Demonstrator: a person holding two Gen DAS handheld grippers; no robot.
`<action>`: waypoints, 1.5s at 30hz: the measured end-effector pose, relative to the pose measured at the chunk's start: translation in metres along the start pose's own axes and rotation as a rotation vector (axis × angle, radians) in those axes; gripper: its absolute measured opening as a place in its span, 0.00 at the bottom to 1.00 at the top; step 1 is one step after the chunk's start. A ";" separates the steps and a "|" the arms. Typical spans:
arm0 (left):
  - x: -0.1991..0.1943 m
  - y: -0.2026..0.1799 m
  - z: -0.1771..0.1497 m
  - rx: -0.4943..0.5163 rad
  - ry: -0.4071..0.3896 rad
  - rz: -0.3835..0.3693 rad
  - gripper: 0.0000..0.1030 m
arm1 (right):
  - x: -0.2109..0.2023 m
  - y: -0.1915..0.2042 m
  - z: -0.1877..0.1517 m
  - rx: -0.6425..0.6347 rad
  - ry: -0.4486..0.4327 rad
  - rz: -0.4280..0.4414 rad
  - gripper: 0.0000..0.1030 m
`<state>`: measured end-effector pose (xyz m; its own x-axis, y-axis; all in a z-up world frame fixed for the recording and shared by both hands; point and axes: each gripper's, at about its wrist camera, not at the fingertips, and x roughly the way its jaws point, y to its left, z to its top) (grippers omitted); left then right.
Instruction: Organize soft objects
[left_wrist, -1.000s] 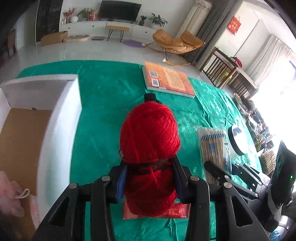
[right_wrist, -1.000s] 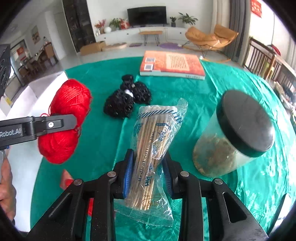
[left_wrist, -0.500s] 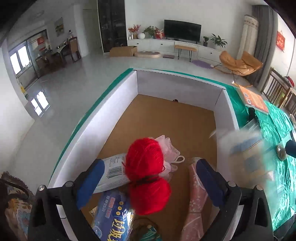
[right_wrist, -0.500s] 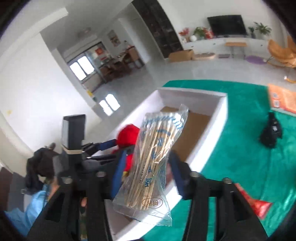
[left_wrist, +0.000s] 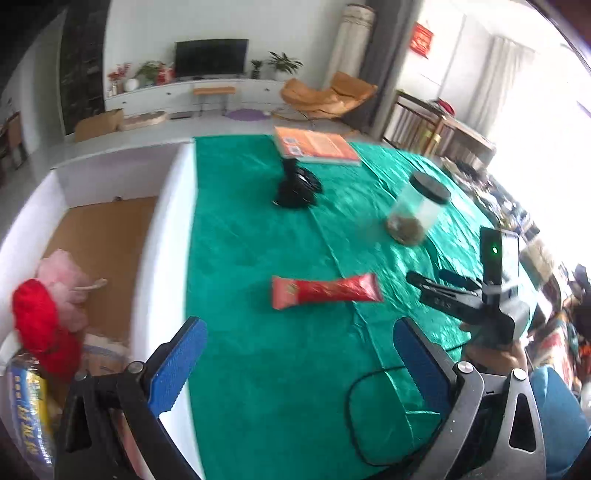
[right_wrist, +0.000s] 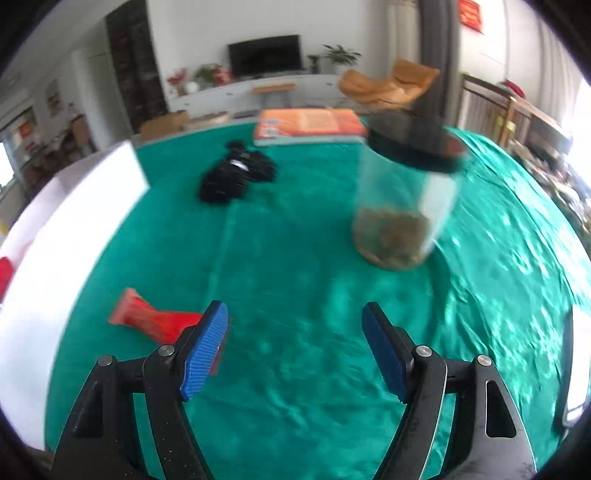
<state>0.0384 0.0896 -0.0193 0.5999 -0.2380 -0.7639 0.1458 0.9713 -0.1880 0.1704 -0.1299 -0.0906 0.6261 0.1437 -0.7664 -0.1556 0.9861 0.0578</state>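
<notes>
— Left hand-held gripper (left_wrist: 299, 354)?
— Spread wide, holding nothing, hovering above the green-clothed desk (left_wrist: 251, 236) beside the white box (left_wrist: 162, 236).
— Right hand-held gripper (right_wrist: 295, 350)?
— Likewise gaping and bare, low over the cloth.
— Red yarn ball (left_wrist: 37, 321)?
— Lying inside the box at its near end, touching a pink puff (left_wrist: 62, 284) and a printed packet (left_wrist: 29, 406).
— Outside the box?
— Red snack wrapper (left_wrist: 325, 291) flat on the cloth between both tools; black yarn bundle (right_wrist: 236, 175) farther back; lidded clear jar (right_wrist: 406, 206) upright to the right; orange book (right_wrist: 310, 125) at the far edge.
</notes>
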 end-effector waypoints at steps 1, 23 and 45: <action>0.016 -0.014 -0.003 0.026 0.035 0.012 0.98 | 0.006 -0.015 -0.008 0.028 0.020 -0.035 0.76; 0.121 0.005 -0.025 0.033 0.084 0.201 1.00 | 0.021 -0.036 -0.014 0.069 0.046 -0.122 0.82; 0.125 0.004 -0.024 0.044 0.056 0.196 1.00 | 0.020 -0.036 -0.014 0.069 0.047 -0.122 0.83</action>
<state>0.0950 0.0637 -0.1309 0.5753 -0.0426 -0.8168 0.0651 0.9979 -0.0062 0.1781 -0.1636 -0.1169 0.6006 0.0200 -0.7993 -0.0265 0.9996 0.0050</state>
